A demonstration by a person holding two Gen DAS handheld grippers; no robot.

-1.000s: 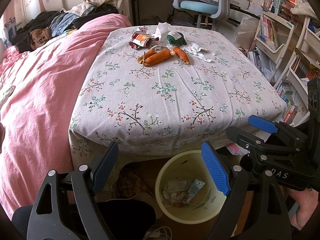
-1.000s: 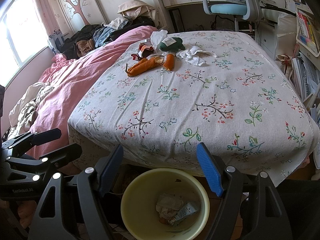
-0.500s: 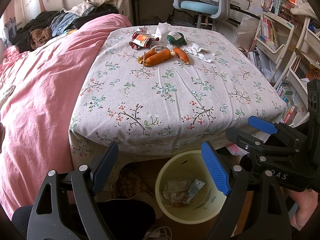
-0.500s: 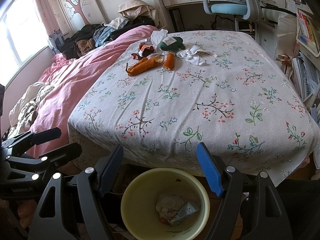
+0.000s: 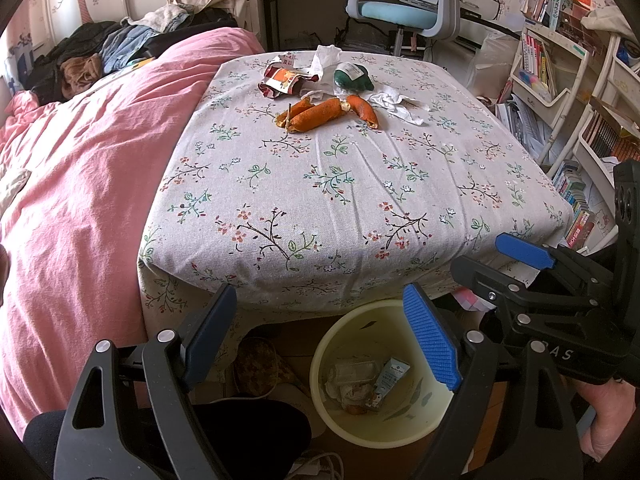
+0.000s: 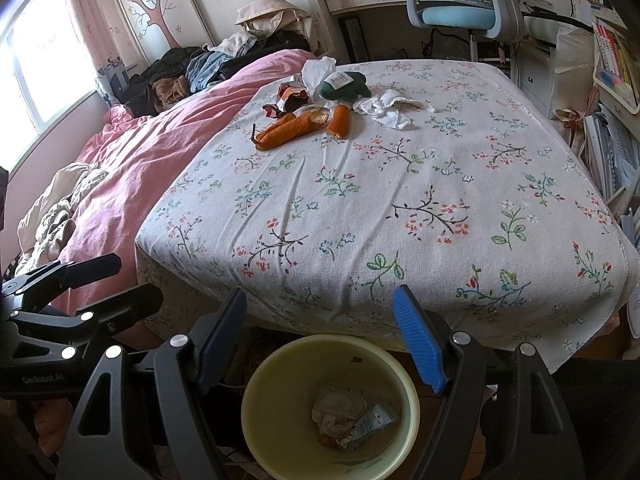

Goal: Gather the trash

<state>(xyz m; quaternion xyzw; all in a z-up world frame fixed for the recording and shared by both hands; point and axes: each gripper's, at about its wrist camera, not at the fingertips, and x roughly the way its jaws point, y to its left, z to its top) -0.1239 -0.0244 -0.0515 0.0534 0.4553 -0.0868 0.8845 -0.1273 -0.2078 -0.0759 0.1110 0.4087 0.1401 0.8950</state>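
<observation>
Left wrist view: my left hand-held gripper (image 5: 316,334) hangs empty, jaws wide, over the bin (image 5: 344,420). Orange peel (image 5: 320,114) lies far ahead across the desk (image 5: 360,200), long side crosswise. My right hand-held gripper (image 6: 320,338), empty and wide too, seems no nearer.

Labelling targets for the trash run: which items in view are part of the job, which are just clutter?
Job:
orange peels
torn snack wrapper
crumpled white tissue
green packet
yellow bin, some trash already inside
left gripper and right gripper, both open and empty

Lying about:
pink duvet
clothes pile
blue chair
bookshelves
</observation>
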